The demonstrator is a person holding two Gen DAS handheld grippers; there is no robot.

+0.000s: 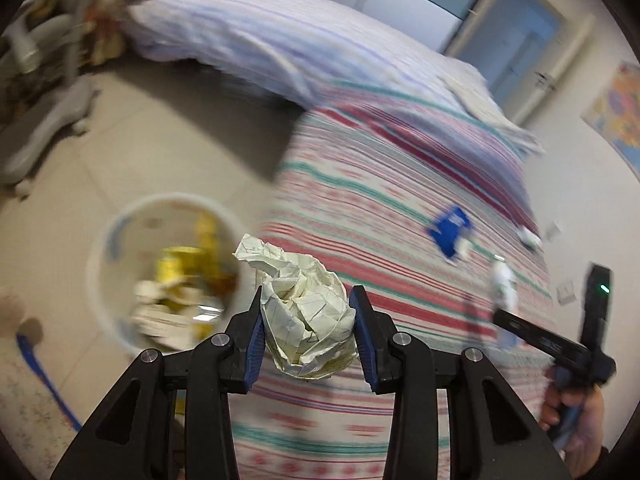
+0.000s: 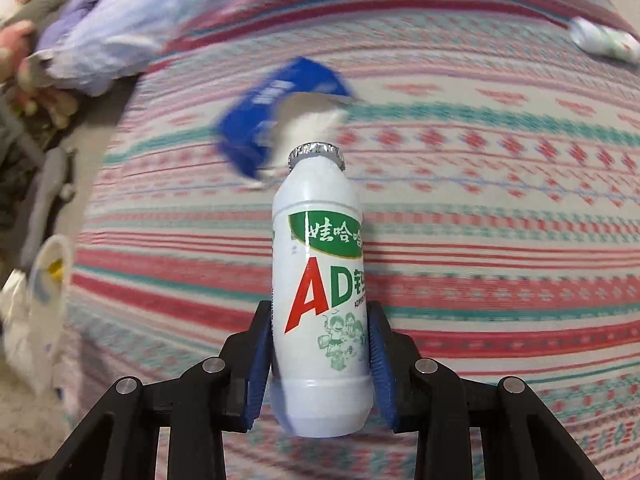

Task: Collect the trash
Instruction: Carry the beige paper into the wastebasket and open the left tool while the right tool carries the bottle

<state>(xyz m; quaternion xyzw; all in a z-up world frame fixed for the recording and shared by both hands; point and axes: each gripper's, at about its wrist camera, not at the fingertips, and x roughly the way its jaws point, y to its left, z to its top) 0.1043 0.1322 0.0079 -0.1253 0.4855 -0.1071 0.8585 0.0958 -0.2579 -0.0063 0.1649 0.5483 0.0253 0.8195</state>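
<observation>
My left gripper [image 1: 308, 296] is shut on a crumpled ball of lined paper [image 1: 304, 320], held over the edge of the striped bed [image 1: 380, 208]. A round white trash bin [image 1: 94, 276] stands on the floor just to its left, with yellow wrappers and paper inside. My right gripper [image 2: 320, 316] is shut on a white AD milk bottle [image 2: 320, 272] with a foil cap, held above the bed. A blue packet [image 2: 256, 120] lies on the sheet beyond it. A second white bottle [image 2: 604, 44] lies at the bed's far right.
A lilac quilt [image 1: 248, 36] is bunched at the head of the bed. A grey office chair base [image 1: 44, 128] stands on the tiled floor at left, and a blue stick [image 1: 44, 380] lies near the bin. A person's hand [image 1: 576, 412] grips the right tool.
</observation>
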